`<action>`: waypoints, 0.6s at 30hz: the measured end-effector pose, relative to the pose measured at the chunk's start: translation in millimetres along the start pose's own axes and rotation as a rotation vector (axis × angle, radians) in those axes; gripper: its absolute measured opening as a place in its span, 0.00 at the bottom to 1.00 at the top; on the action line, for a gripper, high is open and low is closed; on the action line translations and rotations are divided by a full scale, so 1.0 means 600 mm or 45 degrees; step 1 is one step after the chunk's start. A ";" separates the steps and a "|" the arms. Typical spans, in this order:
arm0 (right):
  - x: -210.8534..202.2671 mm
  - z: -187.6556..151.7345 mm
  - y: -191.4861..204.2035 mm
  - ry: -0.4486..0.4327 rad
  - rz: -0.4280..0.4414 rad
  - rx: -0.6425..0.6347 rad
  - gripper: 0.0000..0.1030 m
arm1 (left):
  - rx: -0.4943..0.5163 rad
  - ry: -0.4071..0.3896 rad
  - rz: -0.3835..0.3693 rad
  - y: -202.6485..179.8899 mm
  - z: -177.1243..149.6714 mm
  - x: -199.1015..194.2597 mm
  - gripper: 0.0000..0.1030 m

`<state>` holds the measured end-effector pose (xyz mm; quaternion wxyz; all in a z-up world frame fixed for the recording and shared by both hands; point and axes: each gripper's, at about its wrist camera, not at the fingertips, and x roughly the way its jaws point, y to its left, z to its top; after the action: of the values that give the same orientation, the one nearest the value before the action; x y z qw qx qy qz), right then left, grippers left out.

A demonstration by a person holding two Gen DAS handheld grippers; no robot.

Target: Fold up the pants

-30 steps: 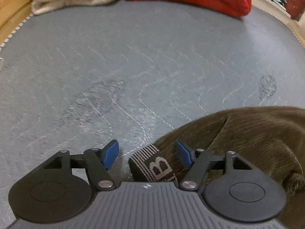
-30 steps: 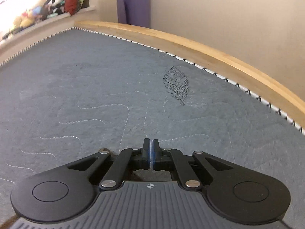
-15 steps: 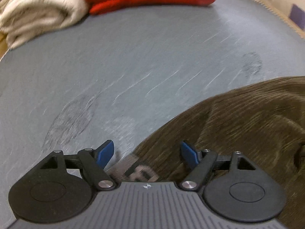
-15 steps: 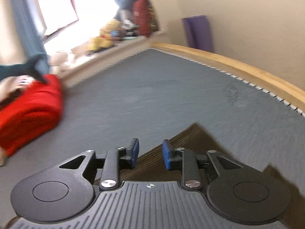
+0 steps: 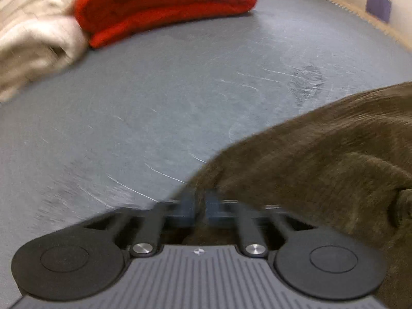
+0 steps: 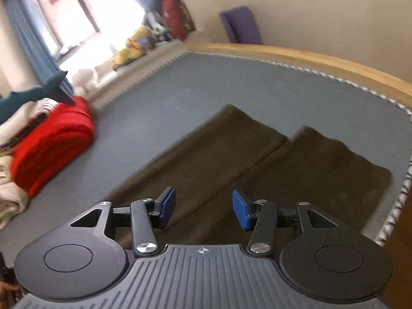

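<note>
Clamping now, left tongs [image 5: 200, 203] pinch the brown pants [image 5: 322, 159] at their edge, having just closed; the lettered waistband seen earlier is hidden. Right tongs [image 6: 204, 207], shut before, have been opening and stand apart above pants flat on grey bed [image 6: 167, 103], right of red blanket [image 6: 51, 144]. Left view blurred.

Pants [image 6: 231, 159]: dark olive-brown, plain, fuzzy nap. Bed cover [image 5: 180, 90]: slate grey-blue w/ pale wavy stitch lines & a darker stitched leaf motif [image 5: 306, 82]. Folded blanket [image 5: 164, 7]: bright red. Towel pile [image 5: 33, 43]: cream/off-white. Grippers: black bodies, blue pads [image 6: 167, 200]. Bed frame [image 6: 322, 59]: light wood. Mat roll [image 6: 240, 25]: purple. Curtain [image 6: 28, 41]: blue. Plush shark [image 6: 38, 92]: teal.
</note>
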<state>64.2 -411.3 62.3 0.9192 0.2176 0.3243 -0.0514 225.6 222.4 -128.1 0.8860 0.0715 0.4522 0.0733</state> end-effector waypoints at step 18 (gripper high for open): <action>0.029 -0.052 0.020 0.044 0.082 -0.025 0.50 | 0.278 -0.183 -0.194 -0.054 -0.134 -0.344 0.04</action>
<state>62.8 -386.5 34.4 0.9167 0.2198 0.3334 -0.0149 42.6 155.7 -17.9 0.9061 0.1381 0.3969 -0.0493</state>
